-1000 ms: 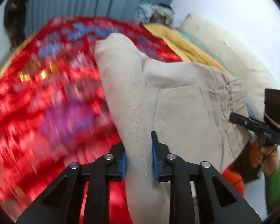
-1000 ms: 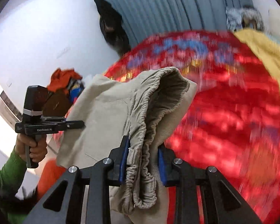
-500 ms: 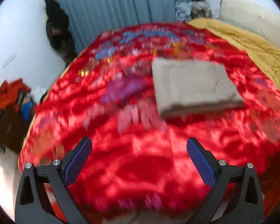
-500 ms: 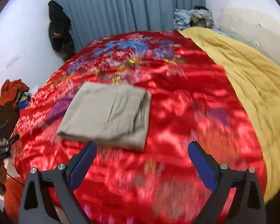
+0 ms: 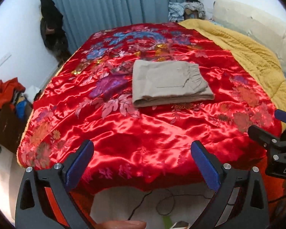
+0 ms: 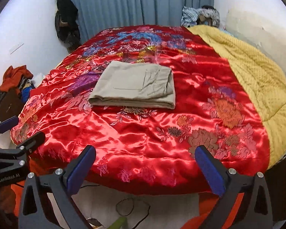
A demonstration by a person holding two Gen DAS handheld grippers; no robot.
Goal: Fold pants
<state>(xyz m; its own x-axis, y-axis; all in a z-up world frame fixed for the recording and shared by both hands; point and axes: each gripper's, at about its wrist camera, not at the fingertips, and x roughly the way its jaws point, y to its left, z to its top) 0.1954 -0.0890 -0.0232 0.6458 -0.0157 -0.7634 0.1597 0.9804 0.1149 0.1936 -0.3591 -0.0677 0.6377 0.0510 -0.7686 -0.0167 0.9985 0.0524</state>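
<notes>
Pants point(image 5: 169, 83) lie folded on red bedspread point(image 5: 143, 129).

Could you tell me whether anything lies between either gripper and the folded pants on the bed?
Nothing visible does. Only bare red bedspread lies between the open right gripper or open left gripper and the folded pants. The yellow blanket lies off to the side.

A red floral bedspread point(image 5: 143, 133) lies beside a yellow quilt point(image 5: 247, 57), before blue curtains point(image 5: 114, 5).
</notes>
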